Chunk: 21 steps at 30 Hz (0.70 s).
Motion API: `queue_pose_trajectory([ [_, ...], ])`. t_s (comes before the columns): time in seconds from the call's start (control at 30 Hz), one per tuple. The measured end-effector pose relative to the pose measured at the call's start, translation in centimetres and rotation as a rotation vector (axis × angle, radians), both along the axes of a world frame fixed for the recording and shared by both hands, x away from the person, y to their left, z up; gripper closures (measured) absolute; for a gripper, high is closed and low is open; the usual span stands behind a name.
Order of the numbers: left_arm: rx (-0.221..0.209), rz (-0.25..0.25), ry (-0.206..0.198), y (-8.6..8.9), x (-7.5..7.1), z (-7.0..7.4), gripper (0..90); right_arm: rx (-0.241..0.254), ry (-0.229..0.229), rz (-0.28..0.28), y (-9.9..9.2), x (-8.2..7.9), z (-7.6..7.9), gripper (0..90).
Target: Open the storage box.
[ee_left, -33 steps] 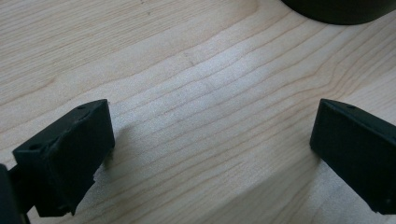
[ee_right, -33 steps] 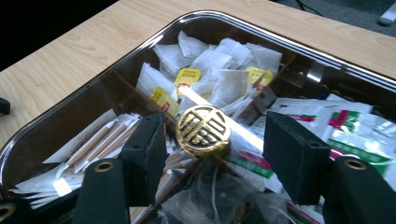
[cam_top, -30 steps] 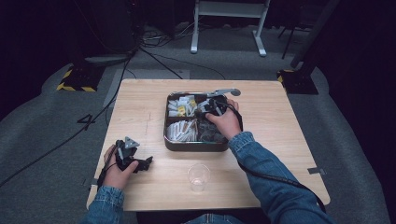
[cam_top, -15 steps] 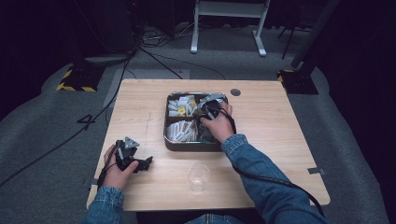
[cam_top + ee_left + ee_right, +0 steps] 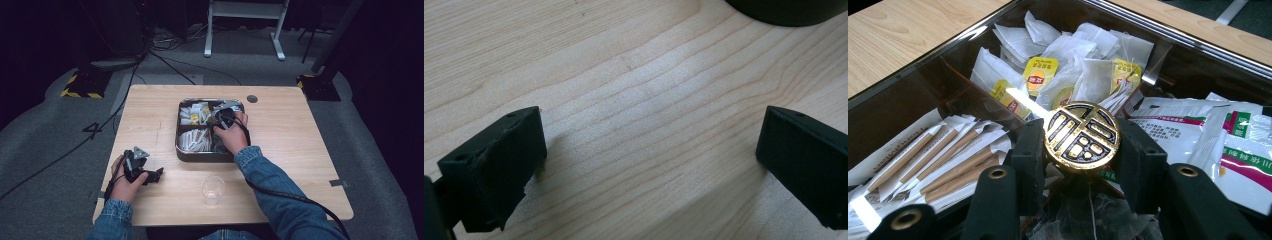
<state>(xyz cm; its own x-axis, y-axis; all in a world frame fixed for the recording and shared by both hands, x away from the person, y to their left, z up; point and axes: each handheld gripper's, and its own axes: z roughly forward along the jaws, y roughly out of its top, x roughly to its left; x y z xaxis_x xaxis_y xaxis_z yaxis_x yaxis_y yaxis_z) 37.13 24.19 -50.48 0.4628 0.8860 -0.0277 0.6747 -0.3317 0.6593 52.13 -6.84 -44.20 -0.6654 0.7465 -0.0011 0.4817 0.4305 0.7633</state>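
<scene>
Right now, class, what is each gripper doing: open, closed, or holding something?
Left gripper: open, empty, over the table.
Right gripper: jaws just closed on the round gold knob in the box.

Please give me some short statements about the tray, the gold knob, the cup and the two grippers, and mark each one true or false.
1. The right gripper has its fingers closed on the round gold knob. True.
2. The left gripper holds a tea bag. False: its fingers stand open over bare table wood, nothing between them.
3. The clear cup stands inside the tray. False: it stands on the table, on the person's side of the tray.
4. Tea bags with yellow tags lie in a compartment beyond the knob. True.
5. The tray is round. False: it is square, with compartments.
</scene>
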Motion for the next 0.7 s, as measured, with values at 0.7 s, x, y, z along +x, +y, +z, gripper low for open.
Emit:
queue_pose_trajectory([
  [0.7, -0.003, -0.001, -0.006, 0.0, 0.0, 0.0, 0.2, 0.079, -0.059, 0.031, -1.2, -0.7, 3.5, 58.6],
])
